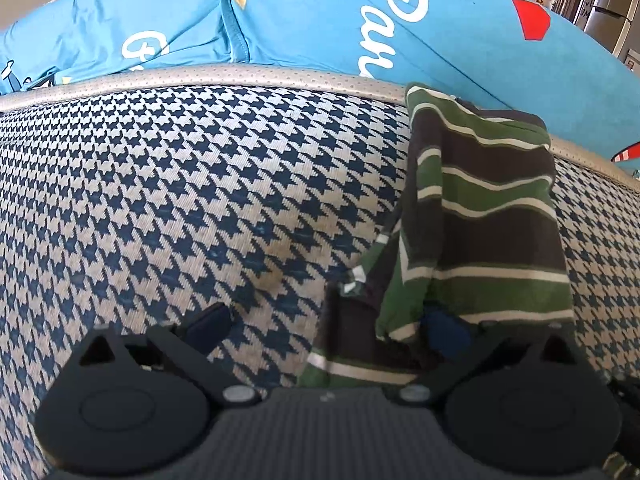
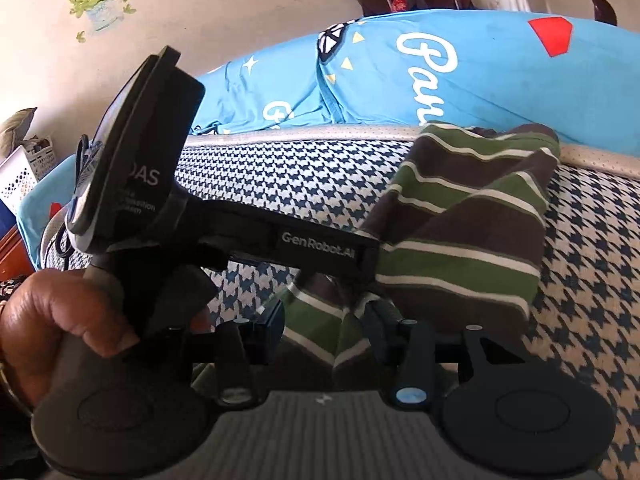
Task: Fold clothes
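Observation:
A green and brown striped garment (image 1: 492, 216) lies bunched on the houndstooth mattress (image 1: 180, 200), at the right of the left wrist view. Its near edge drapes over the right finger of my left gripper (image 1: 326, 330), whose jaws stand wide open. In the right wrist view the same garment (image 2: 472, 216) rests ahead and to the right. A fold of it hangs loosely between the fingers of my right gripper (image 2: 326, 328), which is partly open and not pinching it. The left gripper's body (image 2: 320, 248) crosses that view, held by a hand (image 2: 60, 320).
Blue printed bedding (image 1: 312, 20) is heaped along the mattress's far edge, also seen as blue bedding (image 2: 480, 72). A white basket (image 2: 20, 176) stands by the wall at far left. Bare houndstooth mattress (image 2: 280, 184) stretches to the garment's left.

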